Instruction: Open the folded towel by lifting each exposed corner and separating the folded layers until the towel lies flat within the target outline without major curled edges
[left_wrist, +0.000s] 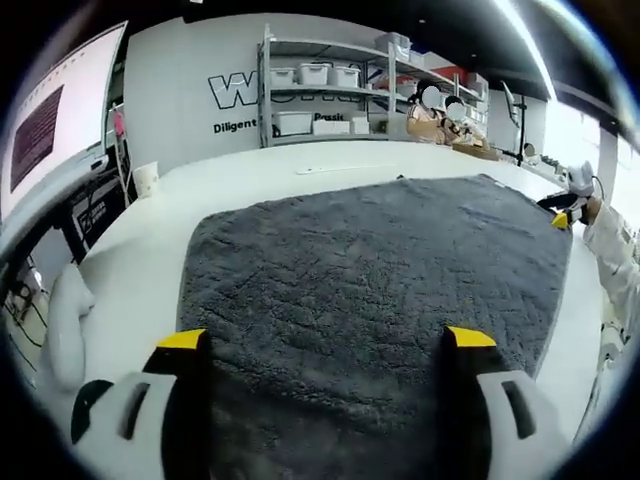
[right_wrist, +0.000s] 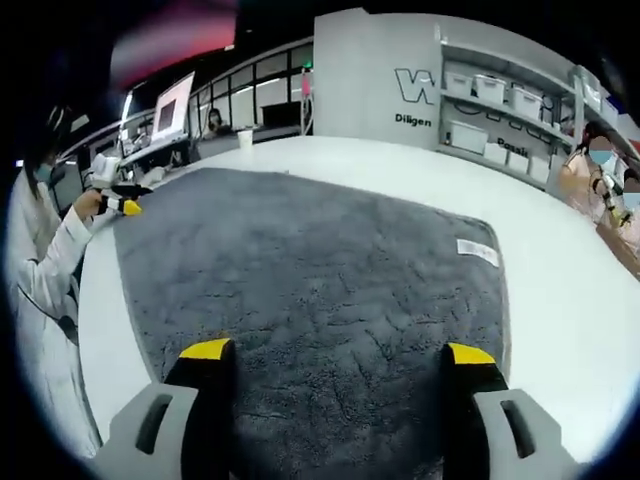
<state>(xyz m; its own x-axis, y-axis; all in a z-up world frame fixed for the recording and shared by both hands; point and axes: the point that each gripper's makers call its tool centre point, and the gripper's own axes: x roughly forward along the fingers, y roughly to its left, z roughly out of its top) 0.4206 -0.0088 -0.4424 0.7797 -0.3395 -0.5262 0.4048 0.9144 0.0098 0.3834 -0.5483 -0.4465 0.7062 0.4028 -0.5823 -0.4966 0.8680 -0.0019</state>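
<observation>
Grey towel (left_wrist: 370, 290) is seen spread flat on the white table (left_wrist: 250, 175), w/ a small white label (right_wrist: 478, 251) near its right edge. Left gripper (left_wrist: 325, 345) is held wide apart above the near towel edge, nothing gripped. Right gripper (right_wrist: 338, 352) is likewise wide, over the towel. Shelves w/ bins (left_wrist: 320, 75) are seen at the far wall.

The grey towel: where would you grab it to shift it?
Grab the grey towel at a corner or edge, such as the corner by the white label. It lies spread flat on the white table, so only its edges offer a lip; slide in low from the table side.
</observation>
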